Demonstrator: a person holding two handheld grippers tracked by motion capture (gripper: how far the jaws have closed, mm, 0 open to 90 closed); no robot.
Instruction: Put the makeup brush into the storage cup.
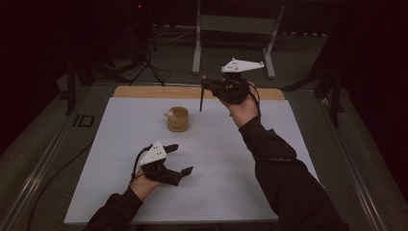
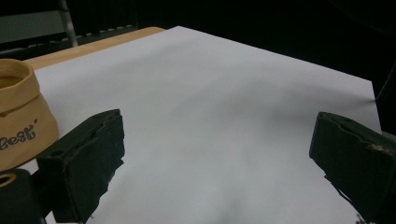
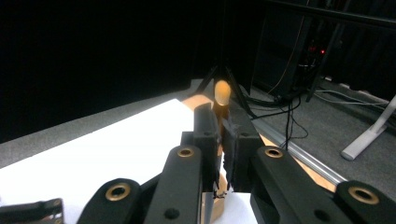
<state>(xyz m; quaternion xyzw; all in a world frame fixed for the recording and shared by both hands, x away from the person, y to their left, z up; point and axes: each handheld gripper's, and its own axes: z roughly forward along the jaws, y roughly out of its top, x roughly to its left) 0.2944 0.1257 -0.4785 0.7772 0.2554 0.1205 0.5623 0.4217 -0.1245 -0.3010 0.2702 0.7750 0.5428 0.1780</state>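
We inspected the scene from the high view and found the right gripper point(image 1: 206, 86) raised above the far edge of the white sheet point(image 1: 216, 183), carried in the person's right hand point(image 1: 243, 103) with its grey plate uppermost. Its jaws were closed tight on a slender stick point(image 1: 201, 100), which hung down from the jaw tips toward the sheet without touching it. In the right gripper view we saw the same stick point(image 3: 222, 95) clamped between the two black jaws, its rounded pale-orange end standing clear above them and a short length showing below them. The small tan pot point(image 1: 177, 119) stood on the sheet, off to the left of the stick and nearer the person, apart from it. The left gripper point(image 1: 180, 159) rested low over the near part of the sheet, in front of the pot, with its jaws spread wide and nothing between them. In the left gripper view we noted the pot point(image 2: 18, 116) just beyond the left jaw, lettering visible on its side, and bare sheet point(image 2: 219, 116) between the two jaws.
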